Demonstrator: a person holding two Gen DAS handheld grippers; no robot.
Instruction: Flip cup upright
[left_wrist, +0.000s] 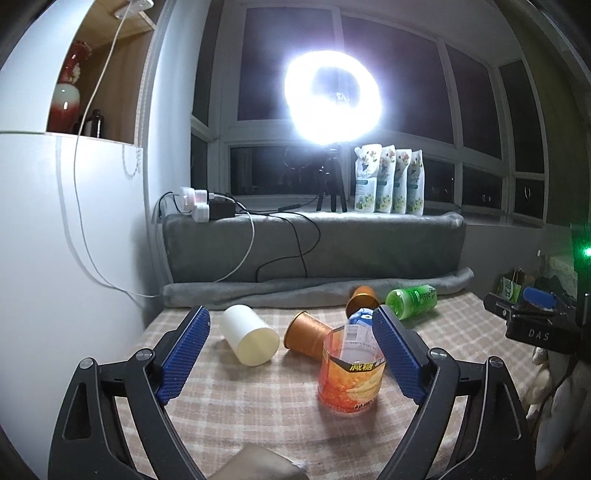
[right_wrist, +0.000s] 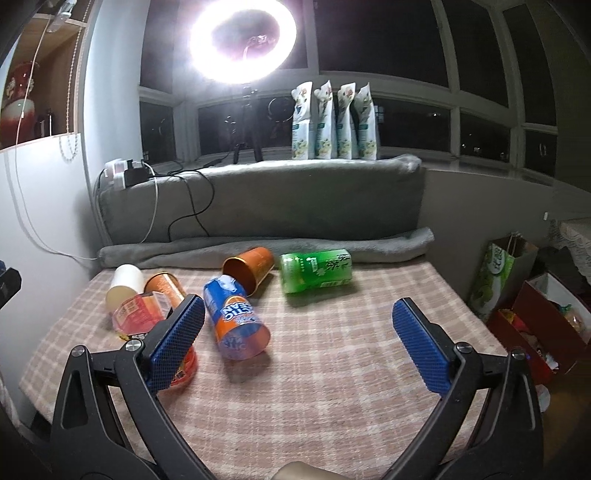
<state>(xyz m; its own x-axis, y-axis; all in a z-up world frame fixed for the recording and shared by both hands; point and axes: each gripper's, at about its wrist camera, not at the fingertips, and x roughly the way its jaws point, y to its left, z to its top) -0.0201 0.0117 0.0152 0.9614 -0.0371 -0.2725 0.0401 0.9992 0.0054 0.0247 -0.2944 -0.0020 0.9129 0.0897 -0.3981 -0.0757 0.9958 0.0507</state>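
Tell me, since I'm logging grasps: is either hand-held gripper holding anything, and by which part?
Nothing is held. The left hand-held gripper and the right hand-held gripper are both open above the table; the upright orange cup stands free.

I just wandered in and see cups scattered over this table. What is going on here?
A person holds a two-finger gripper in each hand, setting tipped cups upright. The clear orange cup already stands, mouth up, between the open fingers of the left gripper. The right gripper hovers open, holding nothing. The white cup, two copper-coloured cups, a blue-and-orange cup and a green cup lie on their sides on the checked cloth.
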